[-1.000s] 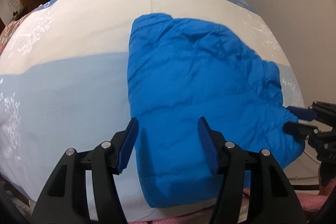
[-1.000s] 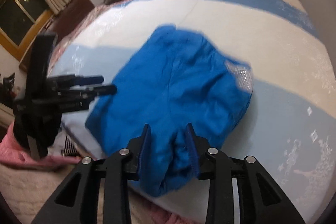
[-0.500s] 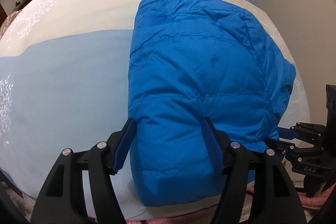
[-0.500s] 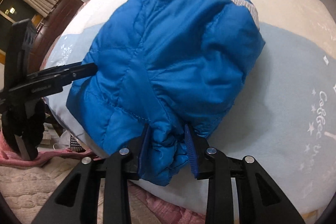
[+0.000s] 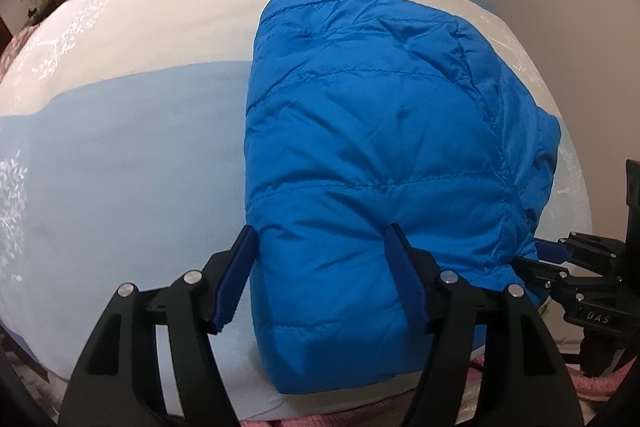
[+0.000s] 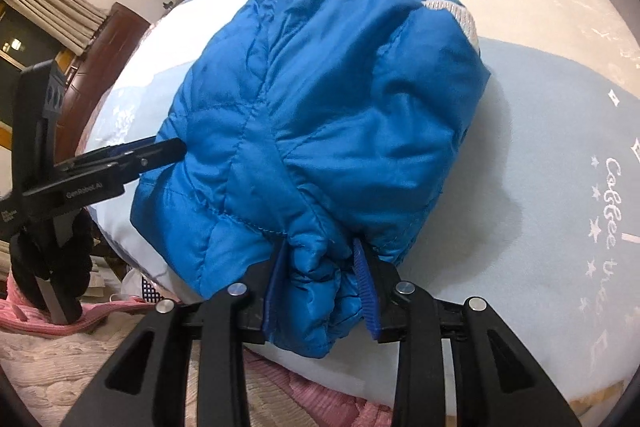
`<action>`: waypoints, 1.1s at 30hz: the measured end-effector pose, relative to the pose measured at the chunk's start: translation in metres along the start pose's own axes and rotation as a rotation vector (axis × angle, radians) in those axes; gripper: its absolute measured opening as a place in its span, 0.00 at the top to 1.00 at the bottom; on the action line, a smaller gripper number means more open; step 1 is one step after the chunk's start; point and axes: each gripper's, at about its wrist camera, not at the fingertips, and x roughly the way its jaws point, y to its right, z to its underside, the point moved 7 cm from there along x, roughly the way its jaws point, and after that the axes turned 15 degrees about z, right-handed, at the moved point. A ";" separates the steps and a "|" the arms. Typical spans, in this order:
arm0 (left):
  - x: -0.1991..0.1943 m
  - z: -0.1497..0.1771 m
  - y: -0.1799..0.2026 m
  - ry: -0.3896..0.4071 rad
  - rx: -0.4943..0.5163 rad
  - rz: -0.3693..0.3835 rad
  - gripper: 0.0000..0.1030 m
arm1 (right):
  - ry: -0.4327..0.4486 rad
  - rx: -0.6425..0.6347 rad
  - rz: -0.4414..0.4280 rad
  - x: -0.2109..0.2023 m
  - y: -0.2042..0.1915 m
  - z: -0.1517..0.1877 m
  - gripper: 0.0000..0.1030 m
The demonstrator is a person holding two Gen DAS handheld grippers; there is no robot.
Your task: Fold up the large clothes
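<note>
- Jacket point(image 5: 372, 155) lies folded on the bed point(image 5: 120, 147), near its edge.
- Right gripper point(image 6: 320, 283) pinches a bunched corner of the jacket.
- Left gripper point(image 5: 320, 267) is wide apart, astride the jacket's edge.

Jacket point(image 5: 372, 155) on bed point(image 5: 120, 131) — near front edge.

Both tools are showing black plastic bodies with slotted cut-outs, silver round screws at the finger joints and ribbed blue pads. The left gripper point(image 5: 320, 267) is wearing "GenRobot.AI" in white lettering along its side; the right gripper point(image 6: 322, 283) is carrying small white "DAS" lettering.
</note>
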 end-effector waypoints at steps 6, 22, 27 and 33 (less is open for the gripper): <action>-0.010 -0.007 0.007 0.002 0.027 -0.001 0.40 | 0.021 0.059 -0.016 -0.017 0.001 -0.002 0.66; -0.035 -0.039 -0.002 0.035 0.065 0.036 0.29 | 0.117 0.238 -0.108 -0.042 0.044 -0.033 0.15; -0.030 -0.046 -0.011 0.016 0.068 0.055 0.27 | 0.078 0.295 -0.184 -0.017 0.055 -0.033 0.14; -0.013 -0.050 -0.022 -0.026 0.066 0.078 0.22 | 0.049 0.332 -0.276 0.008 0.064 -0.032 0.09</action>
